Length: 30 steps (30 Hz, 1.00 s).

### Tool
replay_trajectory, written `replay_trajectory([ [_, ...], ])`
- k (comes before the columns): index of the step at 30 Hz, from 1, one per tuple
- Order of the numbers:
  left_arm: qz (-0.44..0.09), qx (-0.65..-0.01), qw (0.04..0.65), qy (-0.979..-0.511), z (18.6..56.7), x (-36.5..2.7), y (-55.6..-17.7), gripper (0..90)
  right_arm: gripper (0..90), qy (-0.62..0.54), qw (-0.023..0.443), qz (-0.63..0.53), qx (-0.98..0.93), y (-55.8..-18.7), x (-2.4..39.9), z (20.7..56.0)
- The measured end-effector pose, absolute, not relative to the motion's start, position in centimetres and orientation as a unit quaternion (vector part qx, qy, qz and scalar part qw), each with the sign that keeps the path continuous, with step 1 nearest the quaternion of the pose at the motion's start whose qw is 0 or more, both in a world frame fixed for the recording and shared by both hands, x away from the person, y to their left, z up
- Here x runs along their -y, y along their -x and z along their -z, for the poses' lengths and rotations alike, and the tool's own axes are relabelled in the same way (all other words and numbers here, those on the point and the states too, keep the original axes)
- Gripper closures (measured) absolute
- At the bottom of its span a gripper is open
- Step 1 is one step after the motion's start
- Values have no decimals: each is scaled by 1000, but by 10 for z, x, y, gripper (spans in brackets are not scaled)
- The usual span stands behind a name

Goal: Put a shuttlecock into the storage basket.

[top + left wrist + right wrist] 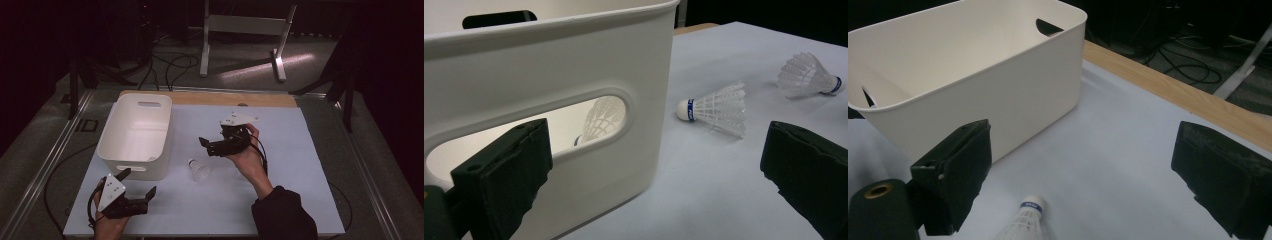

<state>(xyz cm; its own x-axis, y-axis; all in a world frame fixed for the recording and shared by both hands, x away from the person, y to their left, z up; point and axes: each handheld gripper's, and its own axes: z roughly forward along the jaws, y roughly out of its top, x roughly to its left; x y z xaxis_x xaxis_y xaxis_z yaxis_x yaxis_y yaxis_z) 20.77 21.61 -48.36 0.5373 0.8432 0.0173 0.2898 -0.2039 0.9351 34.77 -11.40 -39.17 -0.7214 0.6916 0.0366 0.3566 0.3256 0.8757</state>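
Note:
A white plastic bin (135, 131) stands at the table's left; in the left gripper view its near wall (549, 65) has a handle slot, and a shuttlecock (601, 117) lies inside behind it. A white shuttlecock (199, 170) lies on the sheet right of the bin, also in the left gripper view (716, 107) and the right gripper view (1025, 222). A second one (809, 75) lies farther off. My left gripper (137, 184) (654, 180) is open near the bin's front corner, holding nothing. My right gripper (212, 142) (1088, 175) is open above the shuttlecock, facing the bin (1013, 100).
A white sheet (290, 150) covers the table, with a wooden strip (210, 97) (1173, 90) along the far edge. Beyond it stand a metal frame's legs (277, 55) and floor cables (170, 65). The sheet's right half is bare.

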Motion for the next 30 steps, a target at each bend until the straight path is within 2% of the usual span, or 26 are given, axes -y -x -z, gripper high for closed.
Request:
replay_trajectory([
  [30, -282, -393, 491, -724, 485, -218, -207, 6, 91, -352, 196, -465, -788, -340, 147, 404],
])
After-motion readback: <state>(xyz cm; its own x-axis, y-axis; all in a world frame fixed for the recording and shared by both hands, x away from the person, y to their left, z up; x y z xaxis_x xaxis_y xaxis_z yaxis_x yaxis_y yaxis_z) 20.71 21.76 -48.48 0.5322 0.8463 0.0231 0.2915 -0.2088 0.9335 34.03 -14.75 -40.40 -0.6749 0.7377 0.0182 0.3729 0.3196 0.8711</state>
